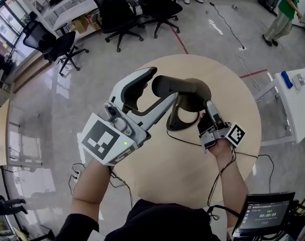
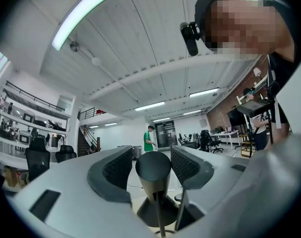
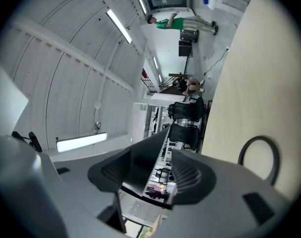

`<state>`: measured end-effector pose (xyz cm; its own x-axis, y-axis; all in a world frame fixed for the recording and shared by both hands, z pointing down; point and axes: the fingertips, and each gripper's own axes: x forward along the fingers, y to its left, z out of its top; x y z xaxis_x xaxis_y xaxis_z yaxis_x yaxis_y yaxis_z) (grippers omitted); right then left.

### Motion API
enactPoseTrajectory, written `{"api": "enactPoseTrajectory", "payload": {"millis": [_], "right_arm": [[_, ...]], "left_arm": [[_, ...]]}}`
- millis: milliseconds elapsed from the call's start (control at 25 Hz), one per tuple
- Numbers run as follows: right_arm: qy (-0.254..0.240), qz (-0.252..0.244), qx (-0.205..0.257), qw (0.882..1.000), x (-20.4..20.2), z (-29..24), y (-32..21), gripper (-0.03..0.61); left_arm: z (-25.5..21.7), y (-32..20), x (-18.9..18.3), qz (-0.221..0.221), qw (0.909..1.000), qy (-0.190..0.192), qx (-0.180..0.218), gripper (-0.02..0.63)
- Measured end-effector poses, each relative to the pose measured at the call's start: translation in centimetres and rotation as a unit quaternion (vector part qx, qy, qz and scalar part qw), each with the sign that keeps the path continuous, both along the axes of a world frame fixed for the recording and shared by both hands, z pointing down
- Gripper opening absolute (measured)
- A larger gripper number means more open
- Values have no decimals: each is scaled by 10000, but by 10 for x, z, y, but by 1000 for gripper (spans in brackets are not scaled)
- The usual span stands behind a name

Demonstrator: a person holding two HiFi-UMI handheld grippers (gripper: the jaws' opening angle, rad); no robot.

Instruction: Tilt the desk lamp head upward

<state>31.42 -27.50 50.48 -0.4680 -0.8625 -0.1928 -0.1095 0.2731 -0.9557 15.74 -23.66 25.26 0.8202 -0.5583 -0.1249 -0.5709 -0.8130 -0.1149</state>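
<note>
A dark desk lamp stands on the round wooden table (image 1: 242, 99). Its tube-shaped head (image 1: 182, 87) lies about level above its ring base (image 1: 173, 123). My left gripper (image 1: 162, 86) is raised to the head's left end. In the left gripper view the round end of the head (image 2: 152, 171) sits between the pads (image 2: 115, 170) with only slim gaps, and I see no pressing. My right gripper (image 1: 209, 107) reaches the lamp from the right, rolled on its side. In the right gripper view the flat dark lamp arm (image 3: 143, 170) passes between my right gripper's (image 3: 152, 172) wide jaws, with the base ring (image 3: 259, 155) beyond.
A thin black cable (image 1: 192, 142) trails over the table toward me. Office chairs (image 1: 117, 9) stand beyond the far edge, a white table (image 1: 298, 97) at the right. A person in green (image 1: 285, 11) stands at the far right. A small screen (image 1: 263, 215) is at the lower right.
</note>
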Motion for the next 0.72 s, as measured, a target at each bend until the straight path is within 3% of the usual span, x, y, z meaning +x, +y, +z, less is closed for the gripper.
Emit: {"api": "enactPoseTrajectory", "payload": {"millis": [120, 200, 480, 720], "right_arm": [[110, -16, 169, 9998, -1, -7, -1, 259], [351, -107, 218, 9991, -4, -8, -1, 220], [118, -195, 132, 9997, -2, 0, -2, 160], [169, -305, 40, 9994, -3, 2, -3, 155]], "left_arm": [[0, 1, -1, 86, 9998, 42, -152, 242], [1, 0, -2, 50, 9997, -37, -224, 241], [27, -5, 2, -300, 9947, -892, -409, 241], [25, -3, -4, -409, 9941, -910, -419, 230]]}}
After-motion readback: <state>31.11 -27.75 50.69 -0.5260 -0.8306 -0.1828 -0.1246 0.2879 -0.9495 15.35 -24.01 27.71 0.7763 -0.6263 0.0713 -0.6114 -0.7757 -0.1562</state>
